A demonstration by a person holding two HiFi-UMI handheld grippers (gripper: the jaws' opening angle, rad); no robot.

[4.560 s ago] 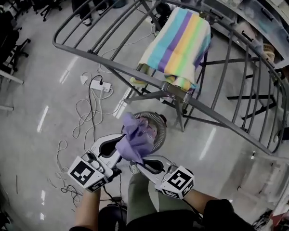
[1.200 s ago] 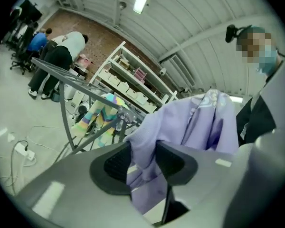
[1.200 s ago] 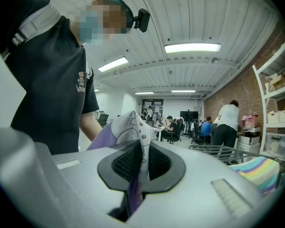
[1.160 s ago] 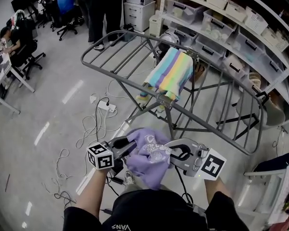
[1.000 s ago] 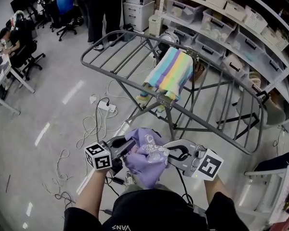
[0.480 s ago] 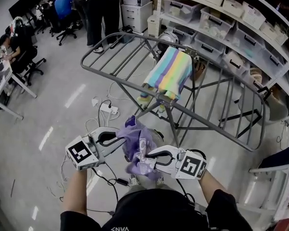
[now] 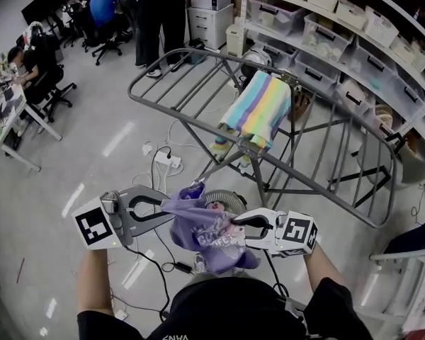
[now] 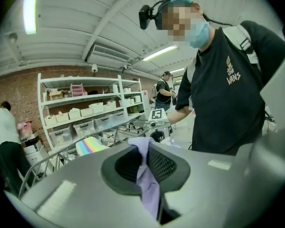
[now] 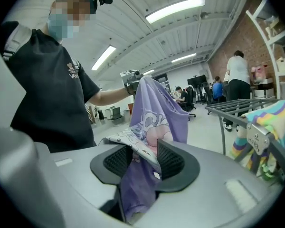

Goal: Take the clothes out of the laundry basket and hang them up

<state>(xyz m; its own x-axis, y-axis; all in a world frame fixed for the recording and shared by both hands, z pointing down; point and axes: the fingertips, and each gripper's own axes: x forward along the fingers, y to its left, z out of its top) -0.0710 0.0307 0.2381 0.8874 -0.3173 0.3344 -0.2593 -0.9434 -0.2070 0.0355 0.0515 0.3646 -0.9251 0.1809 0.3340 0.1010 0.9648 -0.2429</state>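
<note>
Limp, light purple printed garment (image 7: 211, 231): the left gripper (image 7: 176, 205) pinches its upper edge. The right gripper (image 7: 239, 222) has just been opening, cloth loose between its jaws. I'd retake the right hem.

The head view looks steeply down, with the grey metal drying rack (image 7: 304, 185) at one o'clock. Both gripper views face each other, close across the crumpled purple printed garment (image 7: 209, 232).

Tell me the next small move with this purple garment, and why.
Probably slide the right gripper along to a fresh edge and close there. Its jaws have just been opening and stand apart with the purple garment loose between them, while the left gripper pinches a corner; the cloth hangs bunched, short of the drying rack.
</note>
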